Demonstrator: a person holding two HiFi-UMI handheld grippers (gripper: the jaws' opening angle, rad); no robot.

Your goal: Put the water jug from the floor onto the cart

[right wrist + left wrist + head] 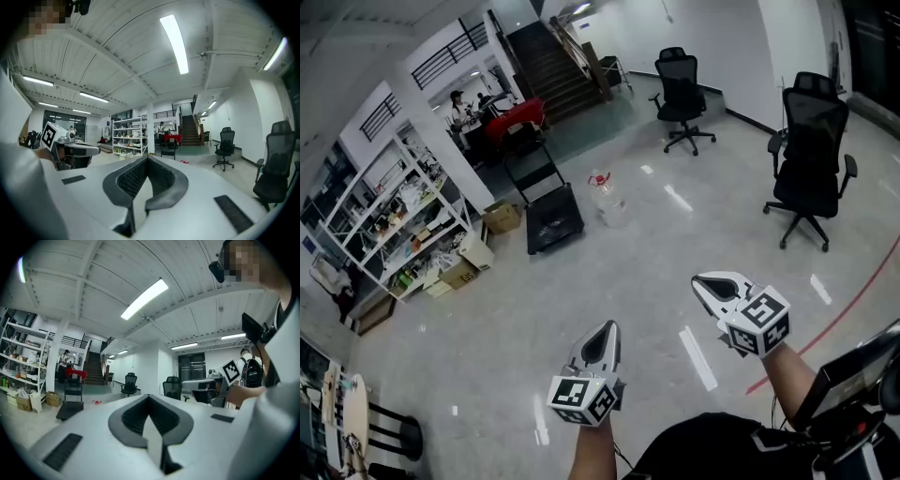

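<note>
The clear plastic water jug with a red cap (607, 199) stands on the floor (487, 347) just beside the black platform cart (553, 221), well away from both hands. The left gripper (604, 330) and right gripper (705, 283) have their jaws together and empty. The jug looks smooth and probably heavy, so it may slip from a narrow grip.

water jug (611, 204) clear, red-topped | cart (553, 223) black | chair (811, 155) black | floor (581, 309) grey

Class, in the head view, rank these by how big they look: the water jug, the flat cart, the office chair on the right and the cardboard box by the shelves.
1. office chair
2. cart
3. water jug and cardboard box: too alike to rank.
</note>
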